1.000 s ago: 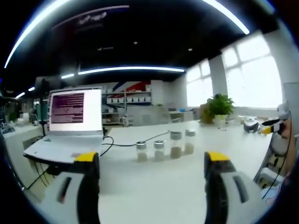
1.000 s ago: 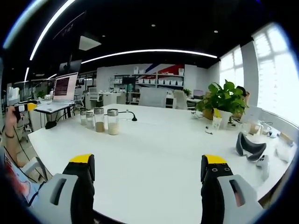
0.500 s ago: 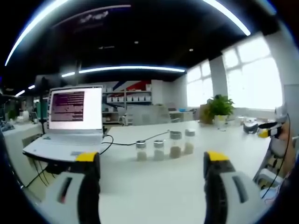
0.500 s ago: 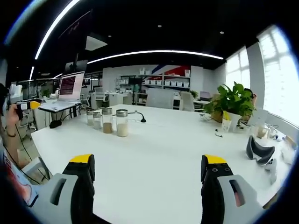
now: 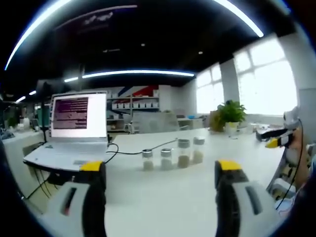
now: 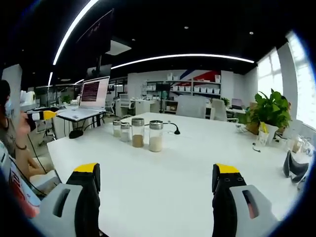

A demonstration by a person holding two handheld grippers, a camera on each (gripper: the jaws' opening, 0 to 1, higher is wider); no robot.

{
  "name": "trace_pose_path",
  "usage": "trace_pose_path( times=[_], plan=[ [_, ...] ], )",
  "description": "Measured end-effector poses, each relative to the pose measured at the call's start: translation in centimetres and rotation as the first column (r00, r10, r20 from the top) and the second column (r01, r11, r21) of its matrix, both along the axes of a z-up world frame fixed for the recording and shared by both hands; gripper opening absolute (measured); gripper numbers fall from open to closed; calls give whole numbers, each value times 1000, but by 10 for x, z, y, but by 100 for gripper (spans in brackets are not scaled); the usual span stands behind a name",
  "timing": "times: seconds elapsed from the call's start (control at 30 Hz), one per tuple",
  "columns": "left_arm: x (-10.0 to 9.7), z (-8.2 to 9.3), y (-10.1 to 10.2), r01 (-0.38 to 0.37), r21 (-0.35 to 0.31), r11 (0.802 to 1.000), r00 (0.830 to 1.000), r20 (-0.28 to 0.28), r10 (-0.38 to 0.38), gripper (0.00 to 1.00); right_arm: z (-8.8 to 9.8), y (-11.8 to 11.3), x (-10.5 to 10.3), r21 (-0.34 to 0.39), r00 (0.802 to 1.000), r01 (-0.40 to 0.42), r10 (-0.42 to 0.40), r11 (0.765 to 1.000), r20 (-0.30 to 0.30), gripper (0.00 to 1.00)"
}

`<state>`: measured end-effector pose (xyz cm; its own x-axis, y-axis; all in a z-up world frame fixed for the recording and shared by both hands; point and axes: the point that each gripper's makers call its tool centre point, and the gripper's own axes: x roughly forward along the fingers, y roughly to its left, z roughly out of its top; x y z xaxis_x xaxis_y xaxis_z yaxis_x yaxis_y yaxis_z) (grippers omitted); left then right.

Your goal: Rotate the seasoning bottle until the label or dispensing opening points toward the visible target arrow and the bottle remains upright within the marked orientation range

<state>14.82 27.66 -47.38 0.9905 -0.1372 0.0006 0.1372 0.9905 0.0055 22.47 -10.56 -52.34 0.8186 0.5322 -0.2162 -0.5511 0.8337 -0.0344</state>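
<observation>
Several glass seasoning bottles with metal caps stand upright in a row on the white table (image 5: 163, 197). In the left gripper view the row runs from a short bottle (image 5: 147, 159) to a taller one (image 5: 198, 149). In the right gripper view the nearest bottle (image 6: 156, 136) holds pale powder, and a bottle (image 6: 138, 132) with brown powder stands beside it. My left gripper (image 5: 160, 170) is open, well short of the bottles. My right gripper (image 6: 157, 173) is open too, with nothing between its jaws. The right gripper (image 5: 276, 140) also appears far right in the left gripper view.
An open laptop (image 5: 74, 128) with a black cable sits at the table's left end. A potted plant (image 6: 269, 113) stands on the far side. A dark headset (image 6: 296, 165) lies at the right. A person (image 6: 15, 148) holding the left gripper stands at the table's left edge.
The right gripper view has swung left, so the bottles now sit nearer its centre and look larger. The left gripper view has barely shifted. Both grippers remain open.
</observation>
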Motion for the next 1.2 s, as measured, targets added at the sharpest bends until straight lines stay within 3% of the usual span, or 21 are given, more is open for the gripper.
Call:
trace_pose_path(
  times=[0.13, 0.23, 0.33, 0.47, 0.77, 0.83, 0.93, 1.03, 1.2],
  plan=[
    [-3, 2, -2, 4, -6, 1000, 1000, 7, -4, 96, 6, 18, 1, 2, 999, -42, 42, 999, 10, 97],
    [-4, 2, -1, 1, 0, 1000, 1000, 6, -1, 96, 26, 36, -3, 53, 994, -95, 92, 994, 61, 97],
    [-2, 1, 3, -24, 26, 999, 1000, 6, 24, 97, 33, 49, -3, 39, 991, -118, 115, 992, 67, 97],
    [0, -6, 4, -15, 35, 999, 999, -28, 16, 97, 40, 65, -2, 38, 986, -157, 154, 987, 67, 97],
    [2, -9, 2, 1, 23, 1000, 999, -41, 0, 96, 44, 94, 8, 40, 977, -207, 205, 978, 53, 95],
    [3, -10, 3, 1, 24, 1000, 999, -42, 0, 97, 44, 98, 11, 36, 976, -211, 209, 977, 55, 94],
    [3, -10, 3, 3, 20, 1000, 999, -43, -2, 97, 56, 95, 22, 72, 983, -155, 146, 985, 111, 91],
    [4, -10, 4, 1, 18, 1000, 999, -43, 0, 96, 56, 98, 29, 87, 989, -135, 128, 987, 77, 92],
    [6, -13, 2, 3, 24, 1000, 999, -53, -2, 96, 74, 120, 46, 81, 983, -156, 147, 984, 106, 93]
  ],
)
